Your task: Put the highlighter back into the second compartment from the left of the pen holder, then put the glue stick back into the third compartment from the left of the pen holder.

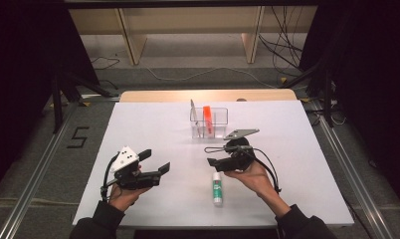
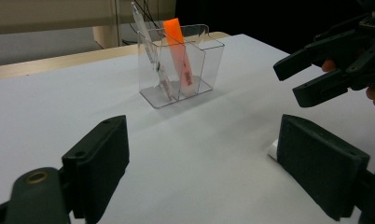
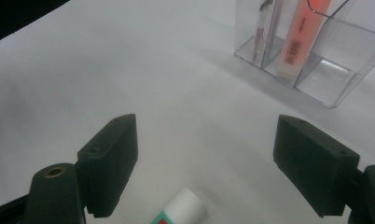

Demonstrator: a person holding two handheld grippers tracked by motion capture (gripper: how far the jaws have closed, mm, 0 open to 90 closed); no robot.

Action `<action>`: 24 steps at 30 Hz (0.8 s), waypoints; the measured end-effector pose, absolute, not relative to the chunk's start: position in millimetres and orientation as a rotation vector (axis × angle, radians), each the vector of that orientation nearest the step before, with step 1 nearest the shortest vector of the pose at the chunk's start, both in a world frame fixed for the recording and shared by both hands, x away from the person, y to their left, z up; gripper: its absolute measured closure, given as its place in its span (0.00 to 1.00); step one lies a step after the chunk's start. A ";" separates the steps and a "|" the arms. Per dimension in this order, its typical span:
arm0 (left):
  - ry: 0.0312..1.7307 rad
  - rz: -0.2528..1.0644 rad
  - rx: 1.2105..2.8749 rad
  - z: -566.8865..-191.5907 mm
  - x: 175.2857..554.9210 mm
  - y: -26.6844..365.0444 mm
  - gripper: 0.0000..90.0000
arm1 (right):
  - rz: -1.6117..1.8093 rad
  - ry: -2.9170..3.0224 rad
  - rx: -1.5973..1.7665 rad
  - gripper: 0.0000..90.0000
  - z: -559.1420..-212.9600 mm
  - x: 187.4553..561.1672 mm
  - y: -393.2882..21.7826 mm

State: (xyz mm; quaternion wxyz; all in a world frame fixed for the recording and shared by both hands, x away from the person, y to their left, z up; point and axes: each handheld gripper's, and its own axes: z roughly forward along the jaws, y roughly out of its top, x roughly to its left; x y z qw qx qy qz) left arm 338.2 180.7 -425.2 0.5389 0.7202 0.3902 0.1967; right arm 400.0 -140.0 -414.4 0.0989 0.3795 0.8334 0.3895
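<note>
A white table [image 1: 153,124] is standing over grey floor, wooden shelving behind. Both the left gripper [image 1: 155,162] and right gripper [image 1: 211,162] are holding their jaws apart, empty. The glue stick [image 1: 217,186] is lying just beneath the right gripper, cut off in the right gripper view.

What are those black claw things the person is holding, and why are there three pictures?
They are hand-held grabbing tools. The left gripper and the right gripper each have two black fingers, open and holding nothing. One picture comes from a camera high above the white table. The other two come from small cameras riding on each tool, looking out between its fingers. On the table stands a clear plastic box with compartments, holding an orange marker and a thin pale pen. A white glue stick with a green label lies near the right tool.
</note>
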 end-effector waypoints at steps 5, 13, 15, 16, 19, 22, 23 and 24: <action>0.926 0.468 1.712 -425.3 338.6 180.0 0.18 | 1.144 2.482 1.116 0.25 -417.6 395.6 -140.6; 0.926 0.464 1.713 -425.4 339.0 179.6 0.18 | 1.128 2.502 1.140 0.23 -423.2 390.1 -142.1; 0.926 0.464 1.713 -425.5 338.8 179.9 0.18 | 1.127 2.505 1.146 0.23 -423.5 388.4 -142.4; 0.927 0.466 1.713 -425.5 338.7 180.0 0.18 | 1.126 2.509 1.146 0.23 -423.8 387.8 -142.5; 0.927 0.465 1.713 -425.0 338.4 180.5 0.18 | 1.118 2.514 1.143 0.22 -425.0 386.3 -142.5; 0.926 0.469 1.712 -424.8 338.1 180.8 0.18 | 1.115 2.526 1.148 0.22 -426.2 384.9 -143.2; 0.928 0.467 1.713 -425.2 338.2 180.8 0.18 | 1.111 2.527 1.149 0.23 -426.4 384.5 -143.6; 0.929 0.468 1.713 -425.4 338.3 180.7 0.18 | 1.110 2.533 1.155 0.23 -426.3 384.0 -144.4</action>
